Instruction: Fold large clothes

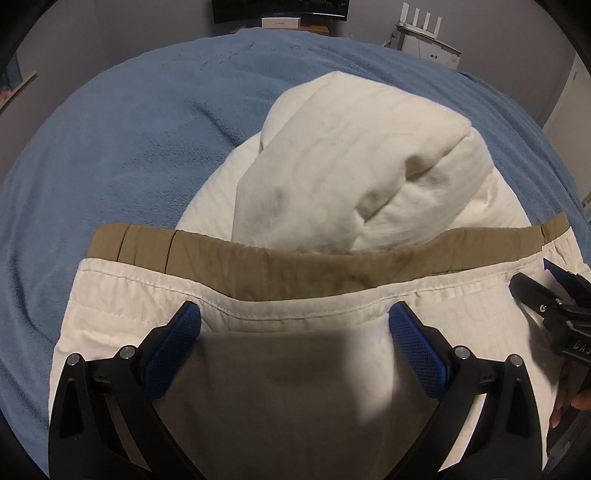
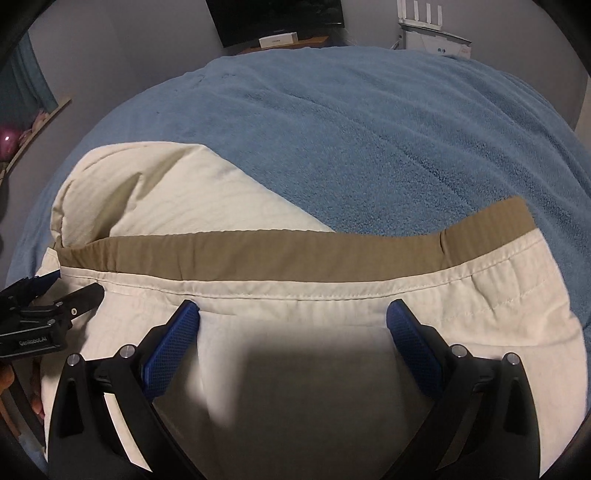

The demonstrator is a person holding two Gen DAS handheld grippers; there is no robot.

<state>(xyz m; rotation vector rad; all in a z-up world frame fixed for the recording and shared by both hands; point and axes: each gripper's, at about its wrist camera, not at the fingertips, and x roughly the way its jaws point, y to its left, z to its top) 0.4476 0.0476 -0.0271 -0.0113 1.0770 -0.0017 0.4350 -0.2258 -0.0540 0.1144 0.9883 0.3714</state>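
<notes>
A big bed with a fuzzy blue blanket [image 2: 369, 122] fills most of both views. On the blanket lies a large cream garment [image 1: 332, 166] with a tan band [image 2: 258, 254] running across it. In the left wrist view, part of the cream cloth is bunched up in a thick lump behind the band. In the right wrist view that part lies off to the left, and bare blanket is behind the band on the right.

The left hand-held gripper [image 1: 295, 325] is just over the near part of the cream cloth, close to the seam below the tan band. Its blue fingers [image 1: 177, 343] are spread wide, and nothing is between them. The right hand-held gripper [image 2: 291, 321] is over the same cloth, beside the left one. It is spread wide too and grips nothing.

Behind the bed are a dark screen [image 2: 277, 14], a white box with four thin sticks on top [image 2: 432, 26], and a small pink ball [image 2: 7, 144] far left
</notes>
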